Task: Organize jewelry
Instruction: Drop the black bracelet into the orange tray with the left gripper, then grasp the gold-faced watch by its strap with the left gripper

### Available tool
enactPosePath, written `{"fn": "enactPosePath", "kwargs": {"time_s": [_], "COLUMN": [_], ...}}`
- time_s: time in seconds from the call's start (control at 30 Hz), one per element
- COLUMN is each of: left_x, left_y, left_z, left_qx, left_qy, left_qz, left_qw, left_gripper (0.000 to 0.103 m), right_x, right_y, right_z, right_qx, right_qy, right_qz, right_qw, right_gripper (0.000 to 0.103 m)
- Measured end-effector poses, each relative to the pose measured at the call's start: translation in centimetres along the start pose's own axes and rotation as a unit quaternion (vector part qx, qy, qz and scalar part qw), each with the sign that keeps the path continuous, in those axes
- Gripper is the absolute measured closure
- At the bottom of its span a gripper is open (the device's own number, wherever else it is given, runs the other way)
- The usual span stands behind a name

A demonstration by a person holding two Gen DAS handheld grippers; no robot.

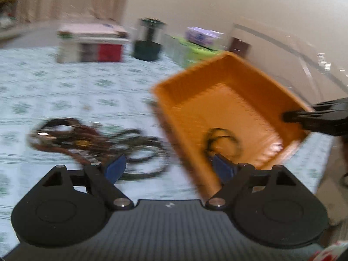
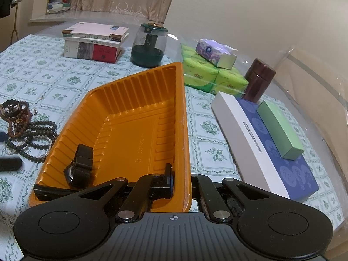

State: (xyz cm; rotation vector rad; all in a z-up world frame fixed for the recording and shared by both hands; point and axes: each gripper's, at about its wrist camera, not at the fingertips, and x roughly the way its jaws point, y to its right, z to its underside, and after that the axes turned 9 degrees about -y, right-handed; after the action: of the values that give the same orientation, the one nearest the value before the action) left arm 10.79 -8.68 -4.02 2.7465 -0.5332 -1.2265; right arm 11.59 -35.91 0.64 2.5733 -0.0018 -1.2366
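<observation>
Hovering above the surface (image 1: 65, 82), the left tool (image 1: 169, 167) shows its blue fingertips (image 1: 115, 167) spread wide with nothing between them, one tip over the tangle of bead necklaces and bracelets (image 1: 97, 143), the other over the near wall of the orange tray (image 1: 228, 108). This view is blurred, yet a dark looped piece can be made out lying in the tray, and the right tool reaches in from the right edge at the tray's far rim. The open jaws poised beside the heap suggest, as a judgement, that the next piece is about to be picked up

In the right wrist view the picture is sharp. The right tool (image 2: 191, 187) is pressed together on the tray's (image 2: 134, 108) near right rim, one finger inside the wall and one outside, most likely to steady the light plastic tray while pieces go in. Here the dark loop proves to be a black wristwatch (image 2: 78, 169) resting in the tray's near left corner. The beads (image 2: 28, 130) lie on the patterned cloth just left of the tray. Only this view shows the stacked books (image 2: 93, 43), tissue packs (image 2: 206, 74), dark flask (image 2: 258, 80) and blue box (image 2: 271, 150) clearly
</observation>
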Motion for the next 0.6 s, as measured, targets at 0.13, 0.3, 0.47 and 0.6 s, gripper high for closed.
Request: {"fn": "enactPosePath", "kwargs": {"time_s": [0.13,0.3,0.47,0.6], "left_x": [-0.3,-0.4,0.7,2.8], "left_y": [-3.6,-7.5,-10.4,-11.0], "left_z": [0.4,-0.1,-1.4,-1.8], "left_qx": [-0.016,-0.023,-0.025,0.022], "left_qy": [0.004,0.016,0.025,0.019], "left_qz": [-0.058,-0.117,-0.148,-0.152], "left_qw": [0.9982,0.9927,0.9883,0.988], "left_gripper": [0.018,0.018,0.018,0.023], "right_x": [0.0,0.0,0.0,0.1], "right_y": [0.0,0.0,0.0,0.2], "right_z": [0.0,0.0,0.0,-0.1], "right_qx": [0.0,-0.001,-0.002,-0.002], "right_qy": [0.0,0.0,-0.001,-0.003], "right_qz": [0.0,0.001,0.002,0.002], "right_qw": [1.0,1.0,1.0,1.0], "right_gripper": [0.1,0.1,0.1,0.1]}}
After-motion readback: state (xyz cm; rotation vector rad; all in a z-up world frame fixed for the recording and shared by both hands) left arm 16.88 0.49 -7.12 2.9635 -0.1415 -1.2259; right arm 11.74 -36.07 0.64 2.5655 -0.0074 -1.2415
